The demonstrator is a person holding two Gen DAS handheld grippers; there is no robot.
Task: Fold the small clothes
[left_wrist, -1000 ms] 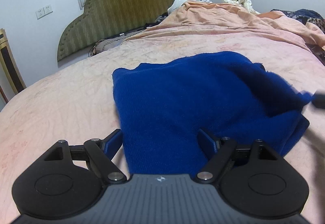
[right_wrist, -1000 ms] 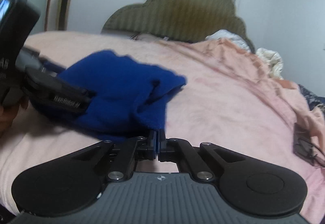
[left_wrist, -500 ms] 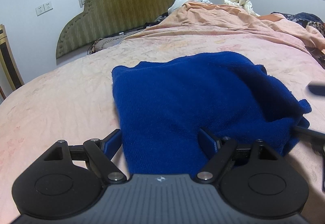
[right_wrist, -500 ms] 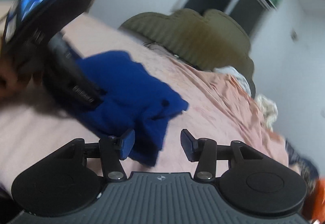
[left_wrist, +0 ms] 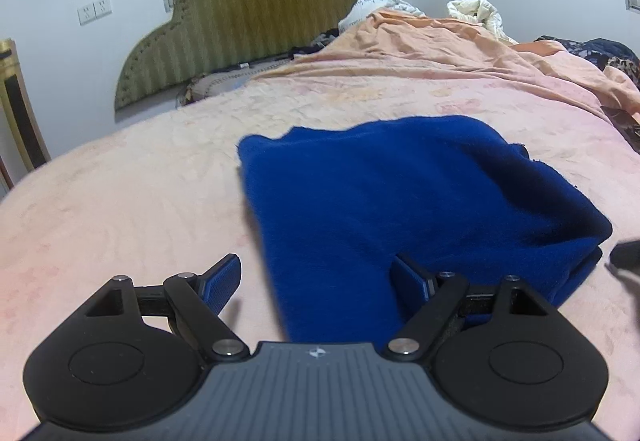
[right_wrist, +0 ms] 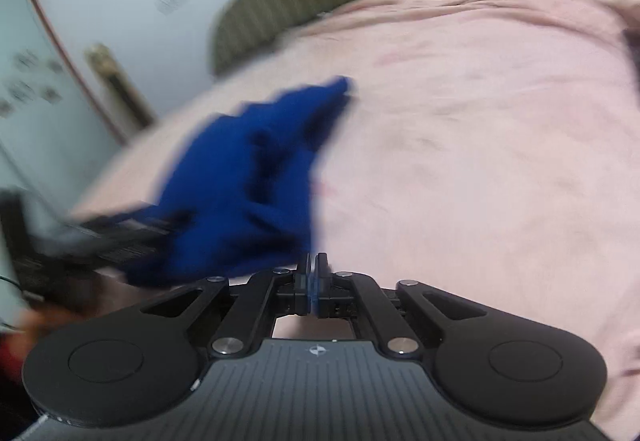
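Note:
A blue knitted garment lies folded over on the pink bedspread. My left gripper is open just above its near edge, one finger on each side of the cloth. In the blurred right wrist view the garment lies to the left, and my right gripper is shut with nothing visible between its pads, beside the cloth's near right edge. The left gripper's body shows at the far left there.
An olive padded headboard stands at the bed's far end. Rumpled orange bedding and white pillows lie at the back right. Dark clothes sit at the right edge. A gold-framed chair stands at the left.
My right gripper let go of the garment's edge, opened, then shut empty while swinging to the right of the cloth. The left gripper stayed open and barely moved.

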